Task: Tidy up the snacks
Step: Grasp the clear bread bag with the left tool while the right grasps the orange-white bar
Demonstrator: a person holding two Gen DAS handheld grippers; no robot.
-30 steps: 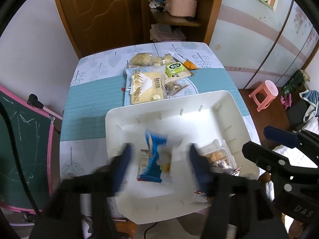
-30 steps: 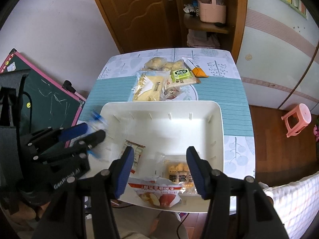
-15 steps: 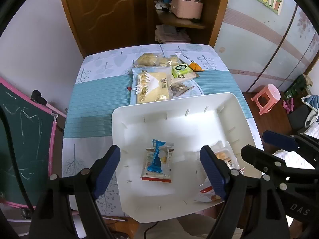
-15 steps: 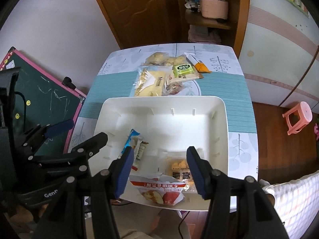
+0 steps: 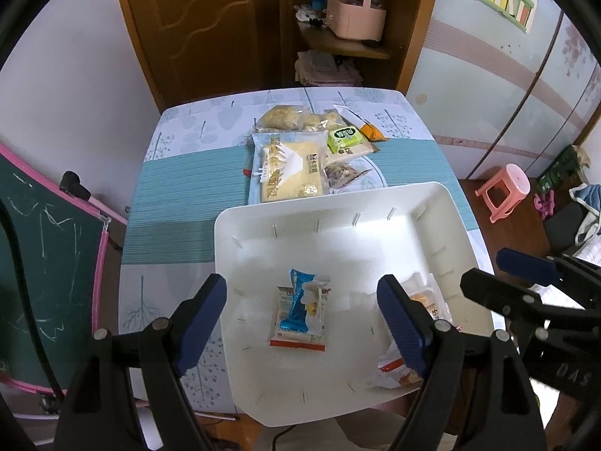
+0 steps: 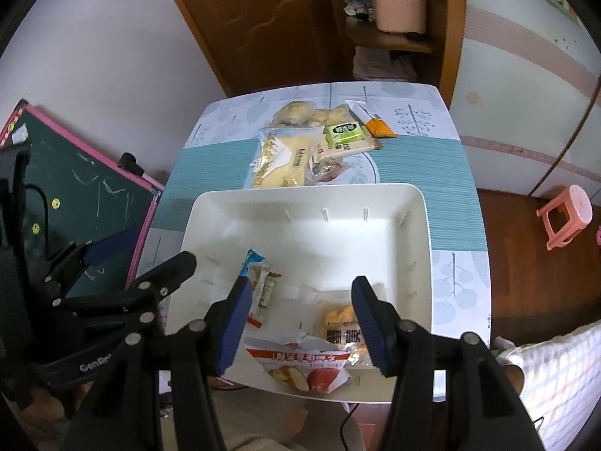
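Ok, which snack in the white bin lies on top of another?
The blue-wrapped snack: it lies across a red-edged packet, mid-bin; the other packets lie near the bin's right corner.

a home room: wooden door (image 5: 210,26), pink stool (image 5: 503,191), chalkboard (image 5: 45,263), patterned table (image 5: 180,173)

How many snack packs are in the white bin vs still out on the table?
In the white bin: 4 (blue pack, pack beneath it, biscuit pack, red-and-white pack)
On the table: about 6, overlapping
Total: about 10
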